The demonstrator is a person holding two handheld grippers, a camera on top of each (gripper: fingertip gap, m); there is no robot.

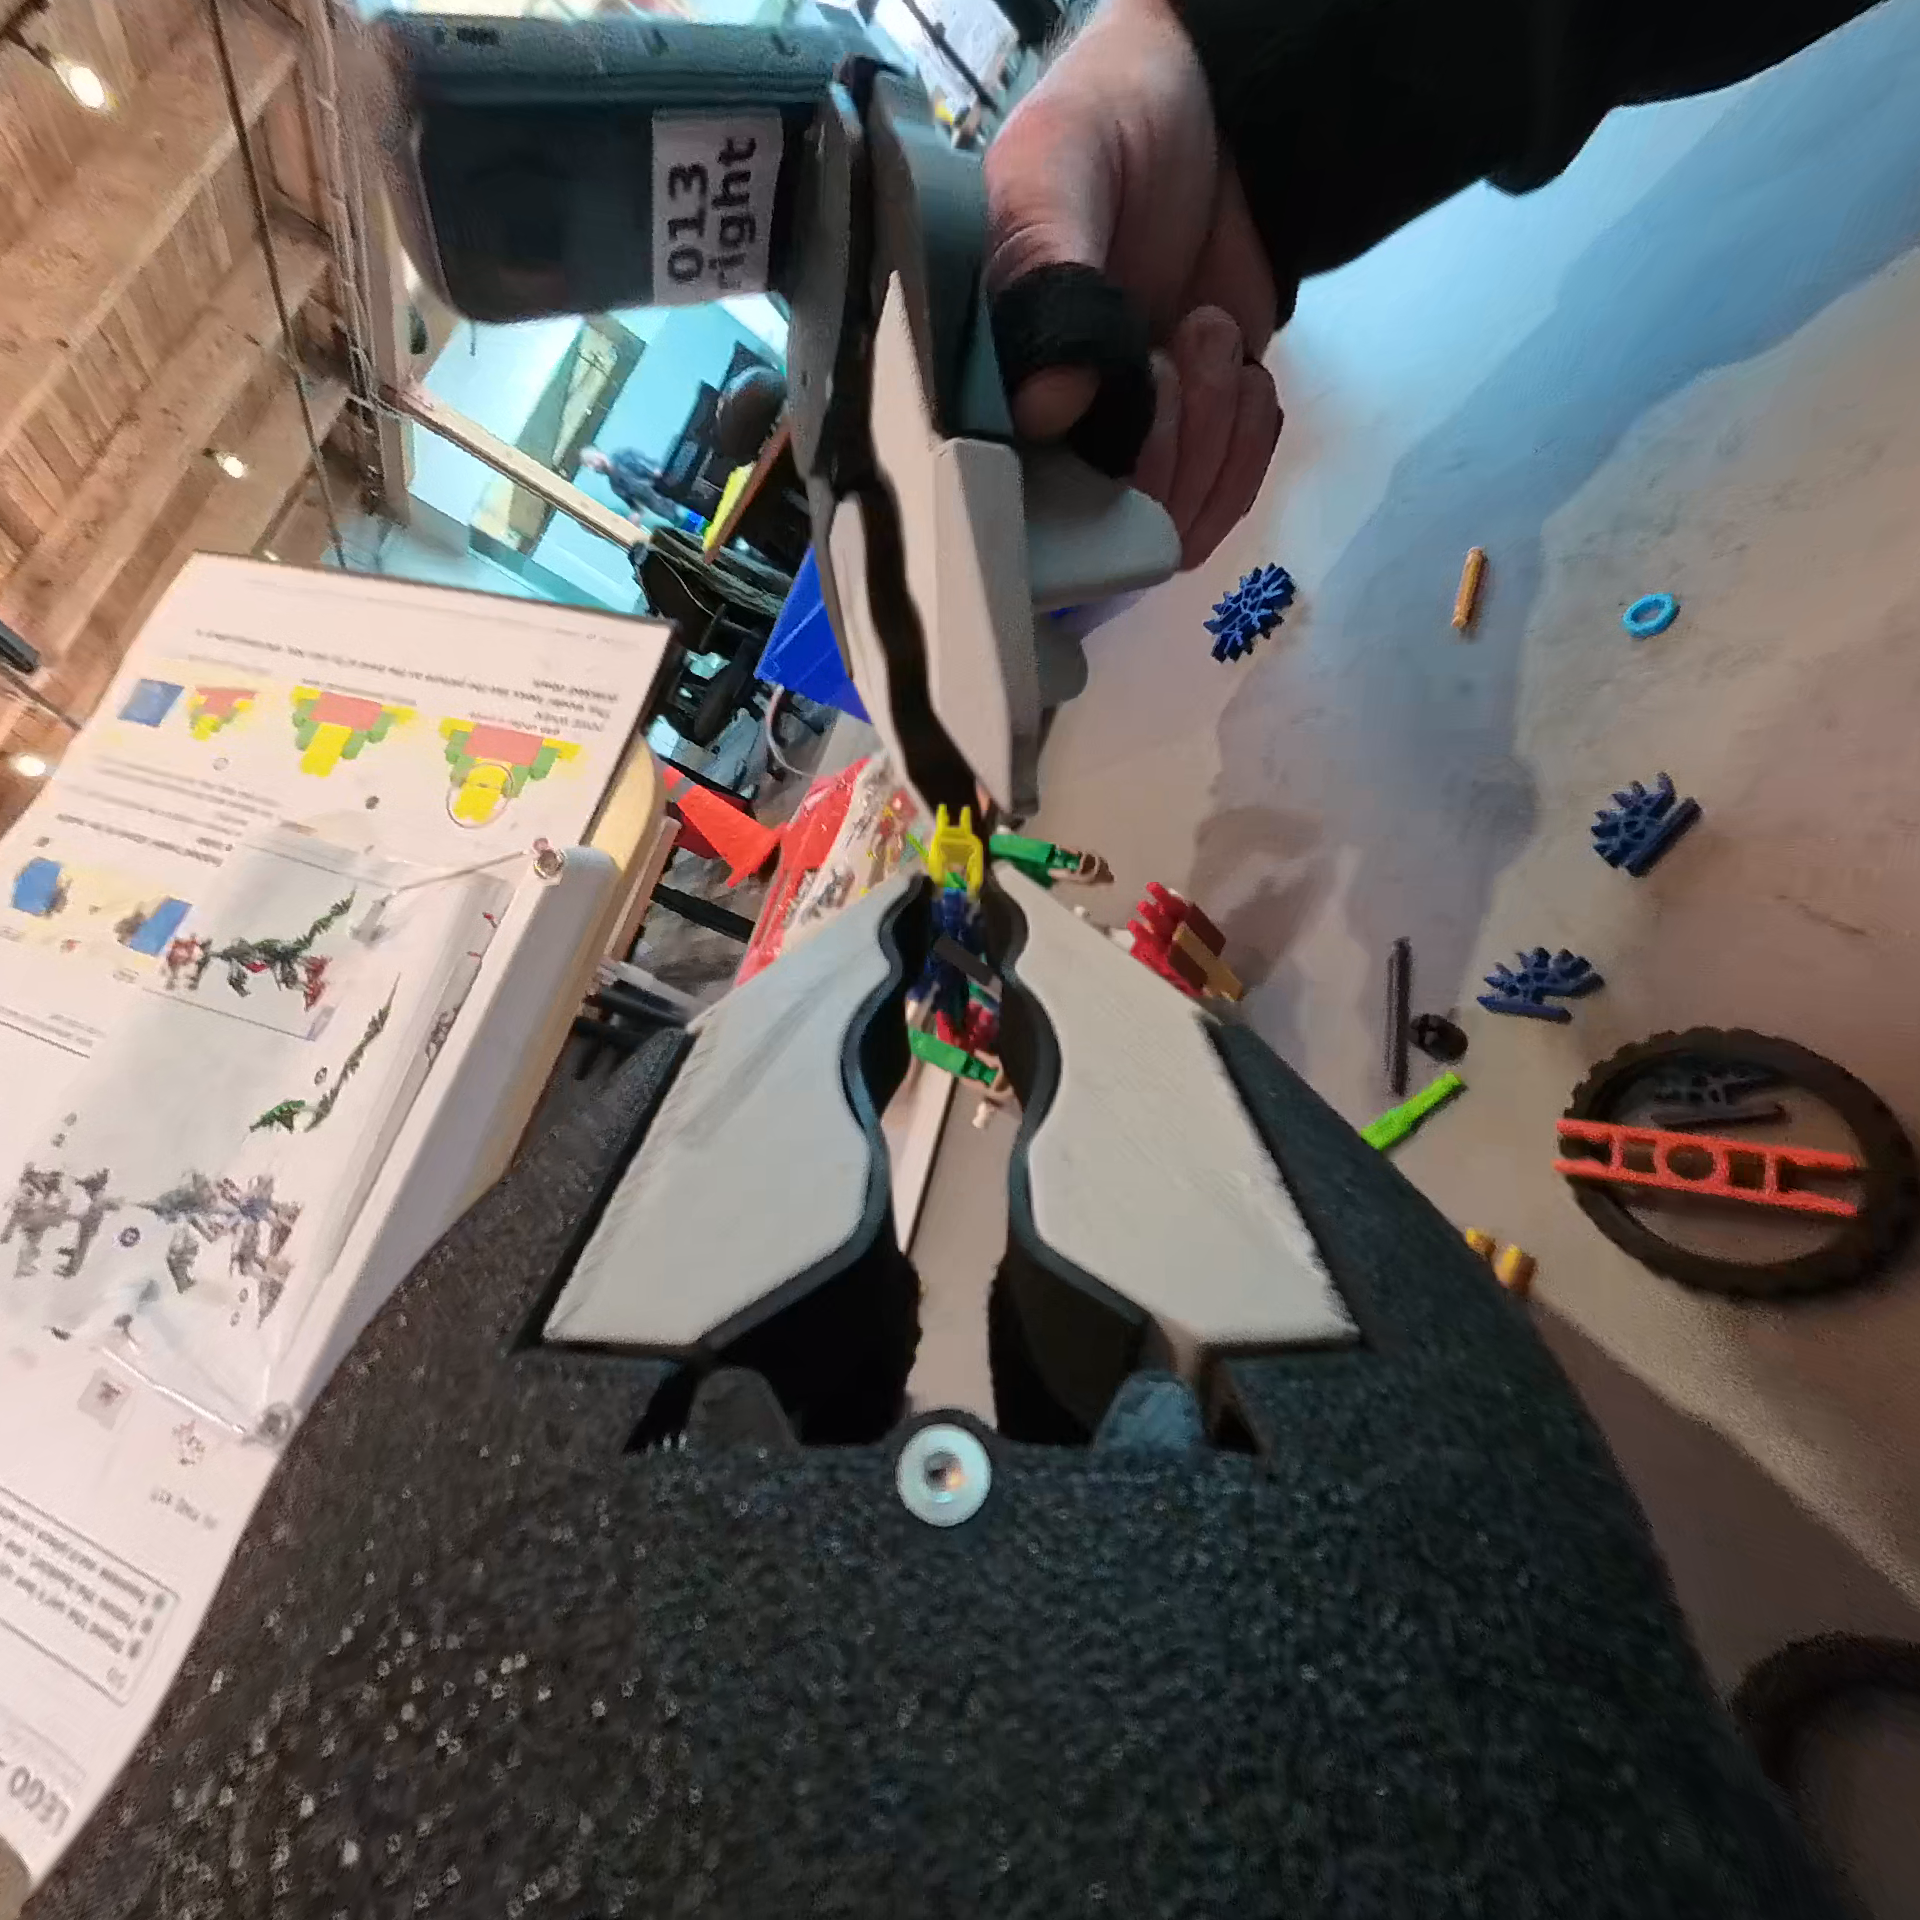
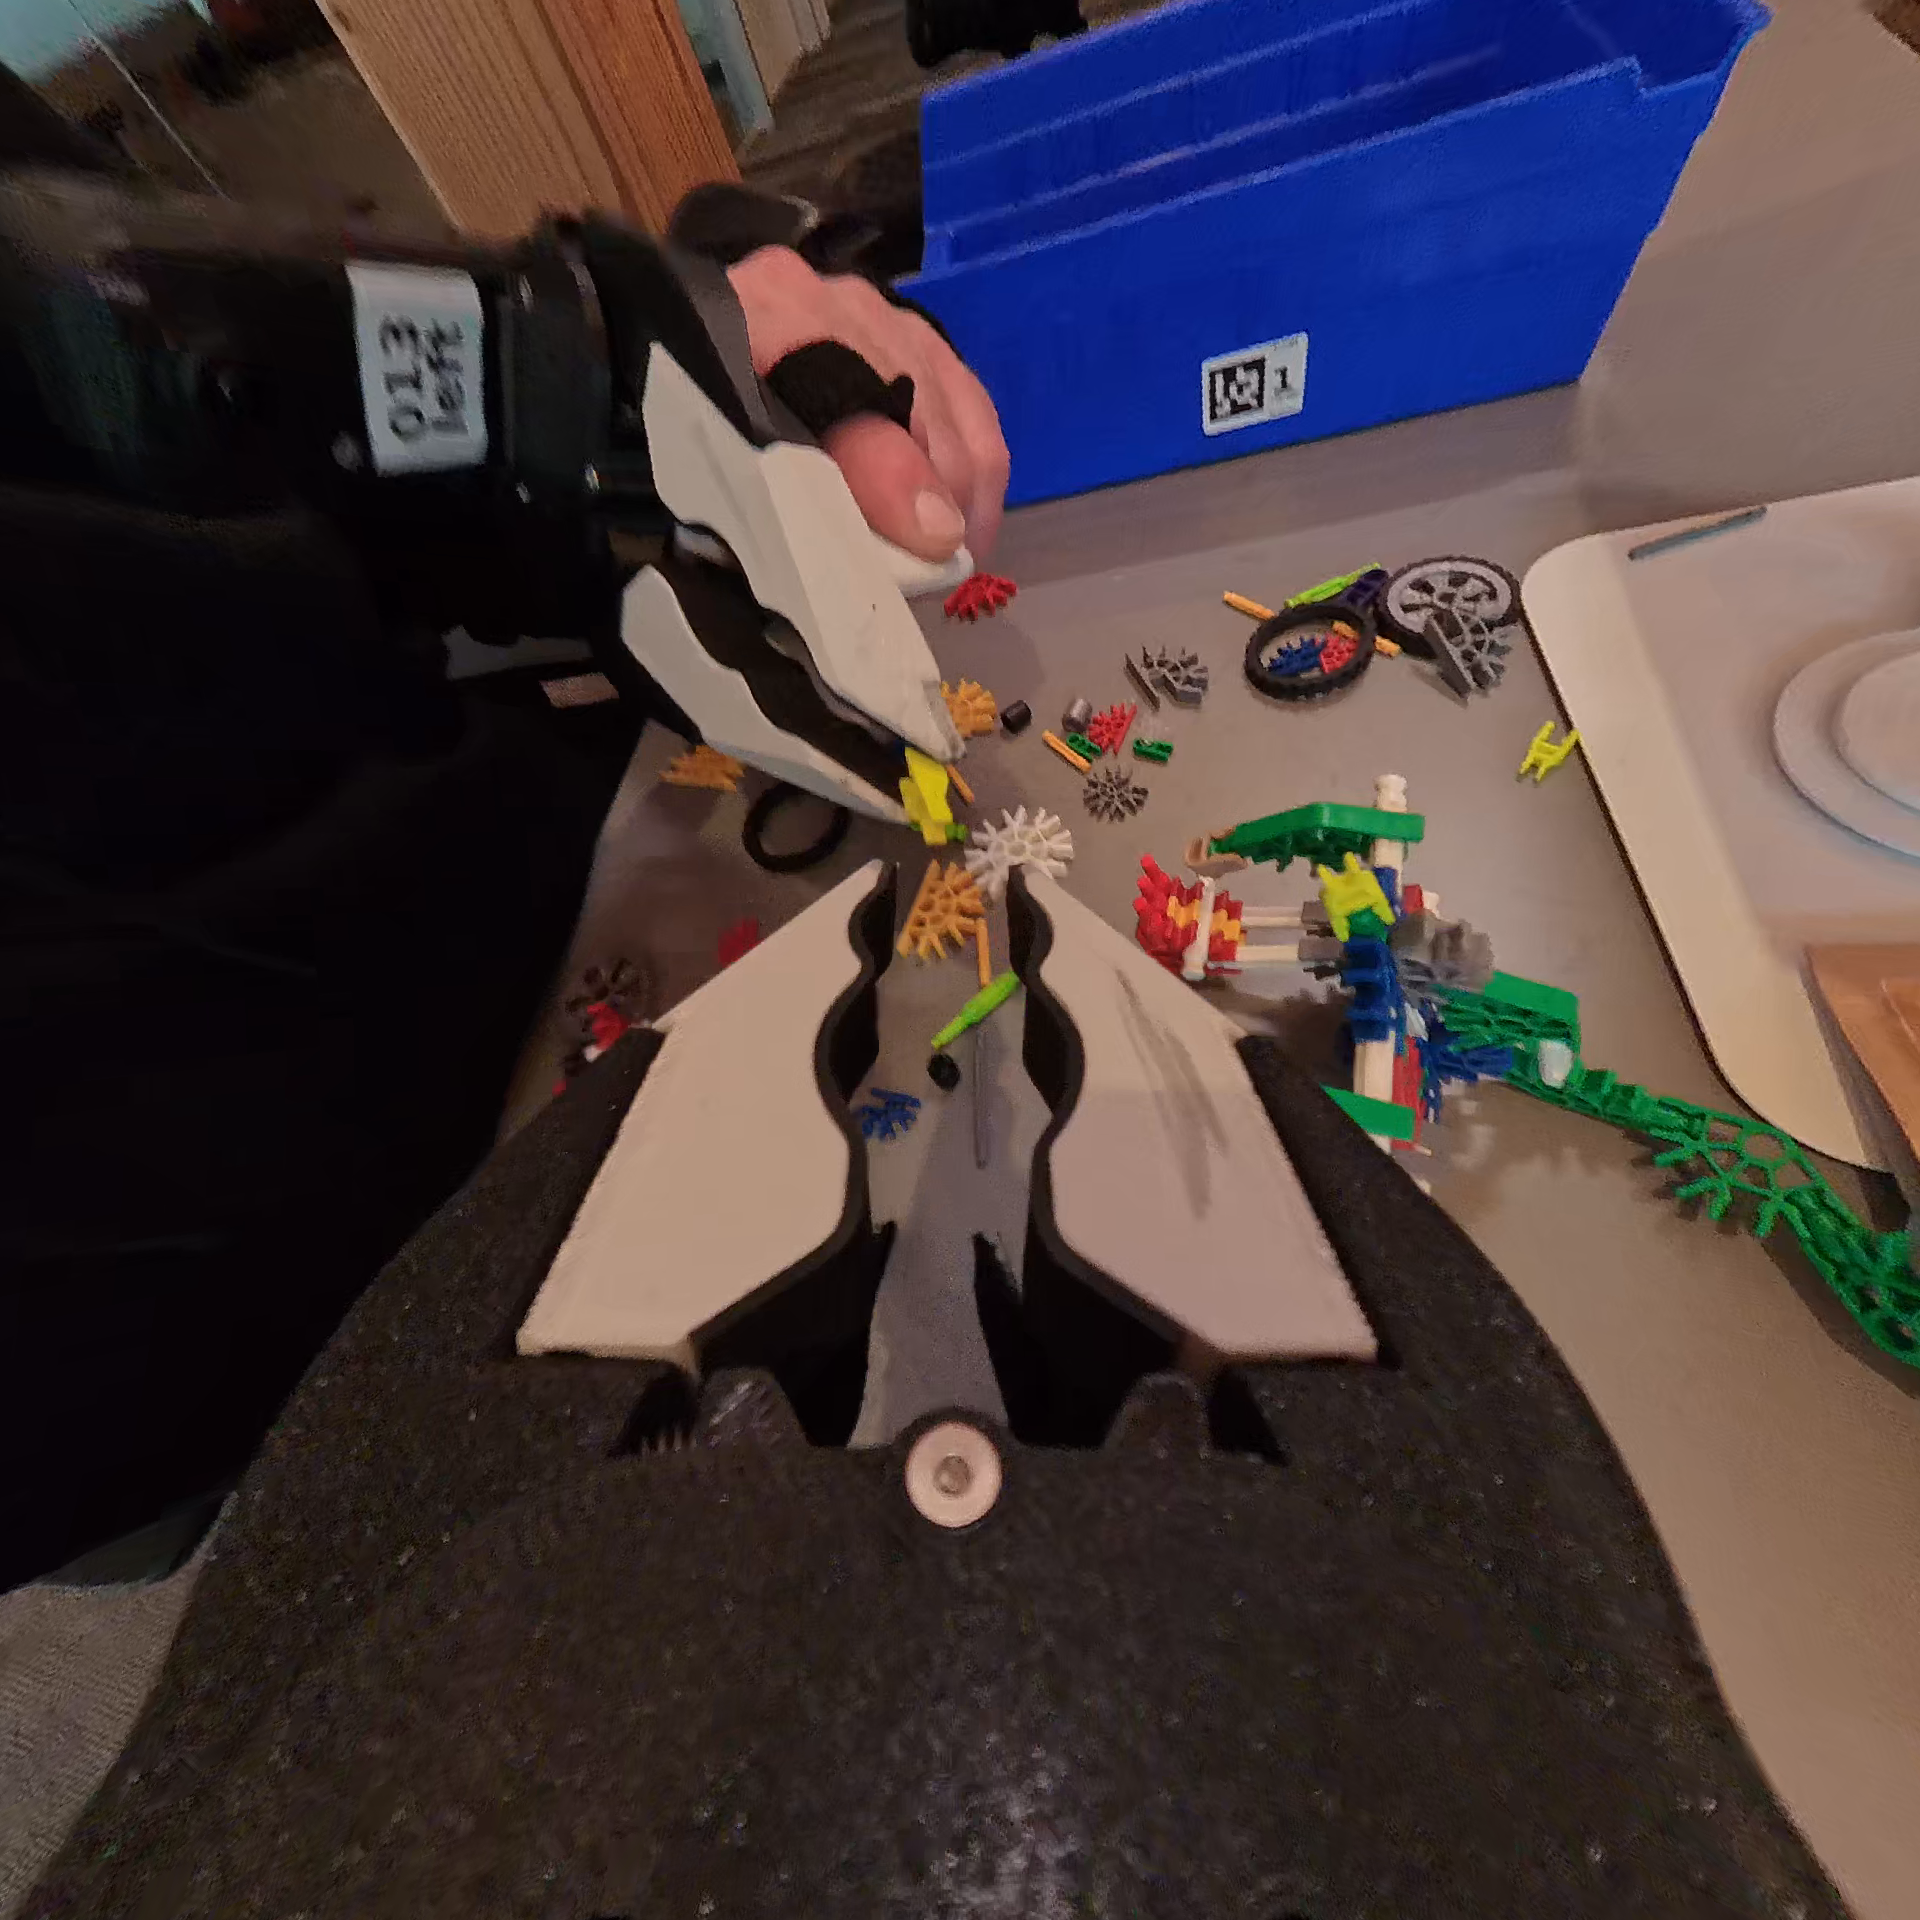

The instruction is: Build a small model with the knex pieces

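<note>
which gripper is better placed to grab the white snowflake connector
Right. The right gripper is open just short of the white connector, while the left gripper is shut on a yellow piece.

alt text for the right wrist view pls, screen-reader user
The left gripper, held in a hand, pinches a yellow connector piece above a grey table strewn with small construction-toy parts. The right gripper hangs open over a white snowflake connector; a multicoloured toy model and blue bin sit beyond.

My two tongs [image 2: 951,883] [image 2: 920,774] over table: one blue bin [image 2: 1299,208], one built model [image 2: 1371,966], two black tyres [image 2: 1304,655] [image 2: 795,826], one white snowflake connector [image 2: 1018,844].
</note>
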